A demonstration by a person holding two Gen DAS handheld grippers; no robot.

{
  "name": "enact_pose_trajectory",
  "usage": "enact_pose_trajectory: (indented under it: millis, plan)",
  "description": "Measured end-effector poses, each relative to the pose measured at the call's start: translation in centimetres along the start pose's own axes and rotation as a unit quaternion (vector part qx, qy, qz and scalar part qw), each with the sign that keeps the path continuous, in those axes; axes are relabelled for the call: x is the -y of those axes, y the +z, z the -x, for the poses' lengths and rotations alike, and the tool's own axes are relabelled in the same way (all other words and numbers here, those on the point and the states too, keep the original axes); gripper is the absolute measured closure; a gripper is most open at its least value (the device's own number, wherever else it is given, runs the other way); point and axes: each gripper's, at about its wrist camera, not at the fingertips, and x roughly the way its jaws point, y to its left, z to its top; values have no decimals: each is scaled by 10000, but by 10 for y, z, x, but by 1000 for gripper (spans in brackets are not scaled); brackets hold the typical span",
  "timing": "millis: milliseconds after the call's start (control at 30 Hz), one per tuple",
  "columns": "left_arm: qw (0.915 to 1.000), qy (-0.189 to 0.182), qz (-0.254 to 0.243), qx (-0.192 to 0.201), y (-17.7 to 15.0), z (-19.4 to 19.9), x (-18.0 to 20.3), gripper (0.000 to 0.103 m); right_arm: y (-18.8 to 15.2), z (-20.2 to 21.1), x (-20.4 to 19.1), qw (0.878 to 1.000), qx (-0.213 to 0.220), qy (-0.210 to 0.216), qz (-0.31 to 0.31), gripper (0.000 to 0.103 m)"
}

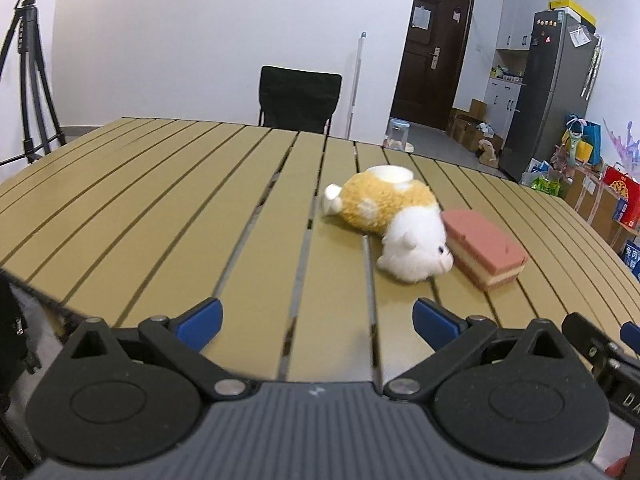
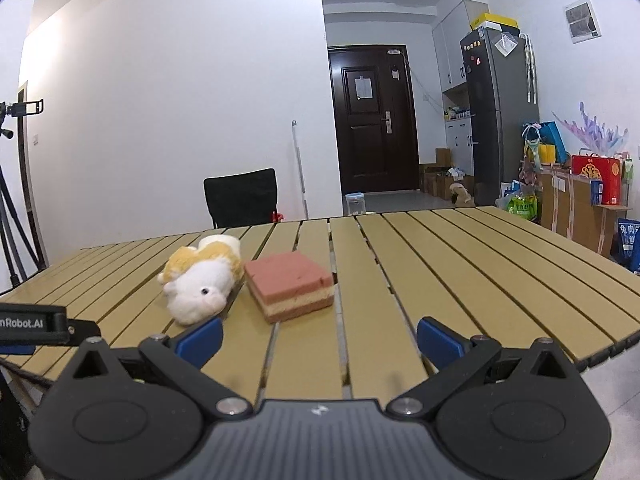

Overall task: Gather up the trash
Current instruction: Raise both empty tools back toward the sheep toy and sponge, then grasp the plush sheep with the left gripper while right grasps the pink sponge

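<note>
While both grippers hang over the near edge of the tan slatted table [image 1: 160, 208], the things on it lie untouched ahead of them. The left gripper [image 1: 318, 322] has its blue-tipped jaws spread wide with nothing between them, only bare slats below. The right gripper [image 2: 320, 340] is likewise wide apart and empty, and its body shows at the right border of the left wrist view.

A plush toy animal with a white head and orange-yellow back [image 1: 390, 224] lies on its side on the table, its face turned toward the near edge. Touching its head, on the side toward the fridge, sits a pink-topped rectangular sponge block with cream and pink layers [image 1: 486, 250]. In the right wrist view the plush toy [image 2: 200, 284] lies just beyond the left fingertip [image 2: 200, 340], and the sponge block [image 2: 290, 284] rests flat beside it, close to the gap between two slats.

Beyond the table's far edge stands a black fabric chair [image 2: 240, 196], with a clear plastic jar [image 2: 355, 204] on the floor near a dark brown door [image 2: 372, 120]. A tall grey fridge [image 2: 500, 116] stands beside the door, and a black tripod [image 1: 24, 72] stands off the table's far left corner.
</note>
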Motion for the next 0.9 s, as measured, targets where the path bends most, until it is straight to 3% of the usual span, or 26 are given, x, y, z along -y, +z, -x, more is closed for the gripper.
enact_pose_trajectory:
  millis: [633,900]
  plan:
    - [9986,-323,-340,-258,37,-80,53,0,23,-66,38,9993,124,-228,-252,0]
    - [9977,-241,-531,-357,43,-112,75,0,28,-79,56,9984,130,-420,-356,0]
